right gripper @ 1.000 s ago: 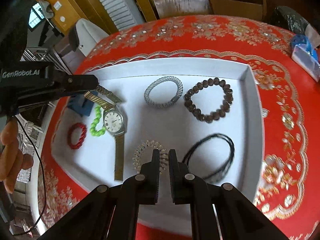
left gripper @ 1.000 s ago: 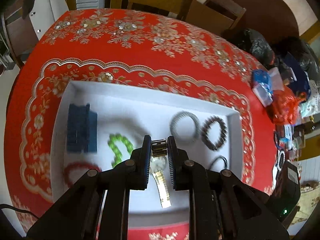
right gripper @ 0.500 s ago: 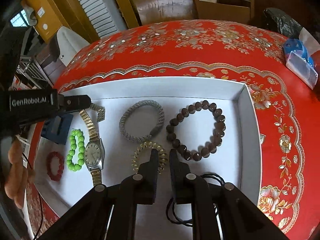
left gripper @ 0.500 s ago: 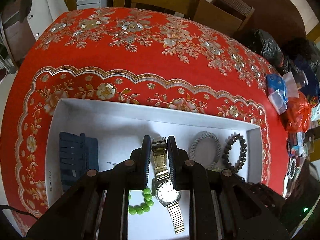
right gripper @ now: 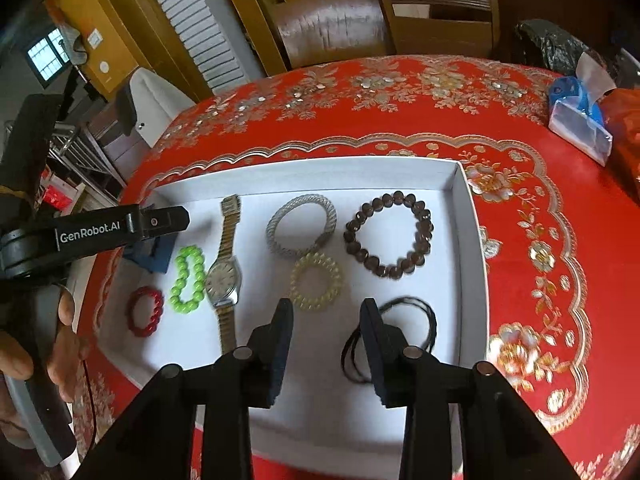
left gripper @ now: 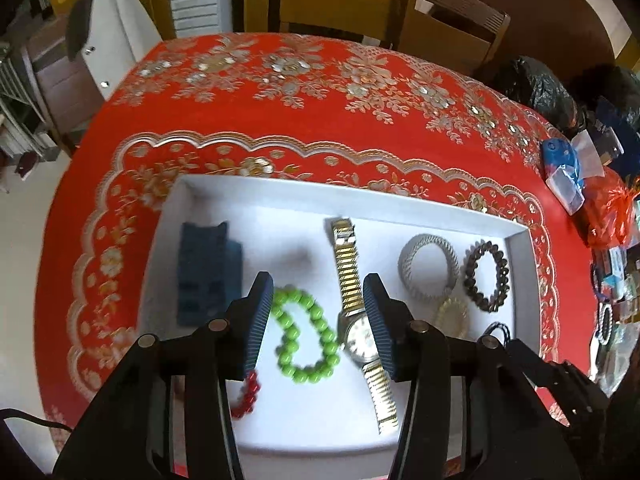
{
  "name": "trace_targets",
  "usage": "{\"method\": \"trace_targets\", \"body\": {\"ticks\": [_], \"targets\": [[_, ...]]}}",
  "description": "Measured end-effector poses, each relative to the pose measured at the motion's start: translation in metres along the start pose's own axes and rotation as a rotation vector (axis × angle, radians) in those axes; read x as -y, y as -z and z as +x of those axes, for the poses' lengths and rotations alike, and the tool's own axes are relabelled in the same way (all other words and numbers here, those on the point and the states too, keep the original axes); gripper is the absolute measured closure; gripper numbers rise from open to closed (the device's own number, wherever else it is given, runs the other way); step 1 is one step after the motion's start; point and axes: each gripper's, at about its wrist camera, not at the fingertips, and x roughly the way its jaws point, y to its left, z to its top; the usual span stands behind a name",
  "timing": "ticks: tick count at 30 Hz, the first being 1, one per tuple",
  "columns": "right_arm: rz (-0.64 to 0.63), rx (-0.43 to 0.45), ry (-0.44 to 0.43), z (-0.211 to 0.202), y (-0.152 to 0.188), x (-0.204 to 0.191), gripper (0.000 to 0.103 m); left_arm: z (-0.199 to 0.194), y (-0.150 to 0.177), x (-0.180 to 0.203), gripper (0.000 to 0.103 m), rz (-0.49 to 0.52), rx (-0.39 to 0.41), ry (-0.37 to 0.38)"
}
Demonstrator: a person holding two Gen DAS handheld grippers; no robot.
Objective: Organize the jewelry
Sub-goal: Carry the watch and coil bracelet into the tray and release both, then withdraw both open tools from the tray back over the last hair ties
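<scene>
Both hand-held grippers, left [left gripper: 314, 322] and right [right gripper: 326, 344], have just been opening and hang empty-jawed over the white tray [right gripper: 468, 240], leaving the gold watch [right gripper: 224, 276] straightened among the bracelets.

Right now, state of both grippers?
Left gripper: jaws open, just been opening; holding nothing, watch lies in the tray below.
Right gripper: jaws open, just been opening; nothing between them.

Soft, even daylight fills both fisheye views; edges bow and darken at the corners. The shallow white cardboard tray [left gripper: 520, 264] shows faint shadows, and the red floral tablecloth [left gripper: 120, 280] smears with motion blur.
</scene>
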Motion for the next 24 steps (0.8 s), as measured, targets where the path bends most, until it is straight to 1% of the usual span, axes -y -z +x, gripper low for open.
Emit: {"method": "trace_targets", "body": {"ticks": [2, 5, 9, 12, 18, 24], "targets": [[-0.006, 0.005, -0.003, -0.008, 0.006, -0.002, 0.066, -0.009, 0.007, 0.000, 0.057, 0.001, 0.014, -0.013], [-0.027, -0.017, -0.001, -0.014, 0.014, -0.006, 0.066, -0.022, 0.020, -0.001, 0.057, 0.006, 0.038, -0.042], [-0.045, 0.002, -0.001, -0.028, 0.027, -0.009, 0.065, -0.038, 0.039, -0.002, 0.057, 0.011, 0.061, -0.068], [-0.039, 0.019, -0.014, -0.040, 0.037, -0.010, 0.061, -0.048, 0.056, -0.004, 0.057, -0.007, 0.067, -0.076], [-0.064, 0.030, -0.020, -0.058, 0.059, -0.014, 0.061, -0.067, 0.096, -0.003, 0.057, -0.030, 0.085, -0.110], [-0.084, 0.022, -0.016, -0.079, 0.087, -0.013, 0.061, -0.086, 0.135, 0.003, 0.057, -0.047, 0.097, -0.125]]}}
